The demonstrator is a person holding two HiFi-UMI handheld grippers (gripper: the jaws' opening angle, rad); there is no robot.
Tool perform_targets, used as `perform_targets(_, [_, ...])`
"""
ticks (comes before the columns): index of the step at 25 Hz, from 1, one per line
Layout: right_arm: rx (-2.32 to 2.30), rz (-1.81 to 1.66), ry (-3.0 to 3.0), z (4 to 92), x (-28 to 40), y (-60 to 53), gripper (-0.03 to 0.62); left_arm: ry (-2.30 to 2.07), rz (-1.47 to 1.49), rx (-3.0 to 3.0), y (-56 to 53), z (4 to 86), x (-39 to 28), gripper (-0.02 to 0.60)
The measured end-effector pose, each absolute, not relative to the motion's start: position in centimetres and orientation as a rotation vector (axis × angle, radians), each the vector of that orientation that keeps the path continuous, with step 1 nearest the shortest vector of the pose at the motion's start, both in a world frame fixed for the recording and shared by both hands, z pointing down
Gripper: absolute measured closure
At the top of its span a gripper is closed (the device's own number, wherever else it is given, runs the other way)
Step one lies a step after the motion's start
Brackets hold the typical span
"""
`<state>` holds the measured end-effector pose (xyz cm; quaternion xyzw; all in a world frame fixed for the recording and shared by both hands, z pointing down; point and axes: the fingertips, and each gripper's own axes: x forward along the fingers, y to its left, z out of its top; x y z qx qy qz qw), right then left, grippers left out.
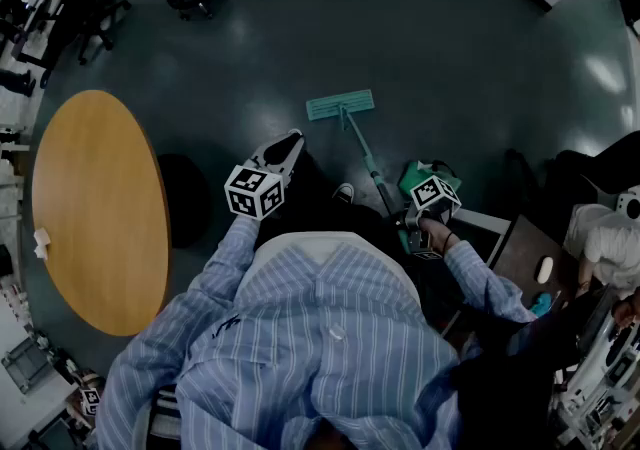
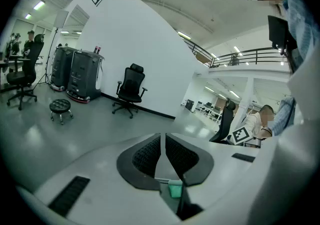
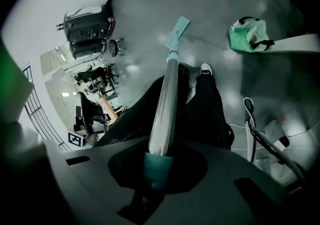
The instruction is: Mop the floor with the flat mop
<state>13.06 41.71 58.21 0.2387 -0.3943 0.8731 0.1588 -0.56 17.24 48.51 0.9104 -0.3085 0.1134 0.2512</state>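
Flat mop (image 1: 340, 105), head at 12 o'clock, is being clamped in right tool (image 3: 159, 166); left tool (image 2: 163, 155) narrow, empty. Twisting is possibly being risked by the single grip.

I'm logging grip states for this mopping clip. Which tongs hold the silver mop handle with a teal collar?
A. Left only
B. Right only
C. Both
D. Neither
B: the right tongs are closed on the silver mop handle with a teal collar, while the left tongs are shut on nothing, apart from it.
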Motion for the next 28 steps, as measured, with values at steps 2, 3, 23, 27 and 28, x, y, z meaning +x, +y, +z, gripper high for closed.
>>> perform_targets(2, [0.670, 2.500, -1.147, 58.4, 12.7, 41.5, 0.556, -0.848, 0.303, 2.473, 17.1, 48.8, -0.9, 0.549])
perform_targets(3, [0.668, 2.503, -1.150, 58.5, 12.6, 41.4, 0.557, -0.852, 0.300, 2.472, 17.0, 48.9, -1.1, 0.549])
perform_targets(23, [0.664, 2.511, -1.154, 58.2, 12.5, 39.8, 0.557, -0.942, 0.268, 2.515, 17.0, 46.7, -3.2, 0.549])
perform_targets(27, [0.658, 2.510, -1.146, 57.9, 12.3, 38.9, 0.557, -0.987, 0.245, 2.525, 16.2, 45.3, -3.9, 0.549])
perform_targets(28, [0.658, 2.511, -1.146, 57.8, 12.2, 38.6, 0.557, -0.994, 0.243, 2.526, 16.0, 45.2, -4.2, 0.549])
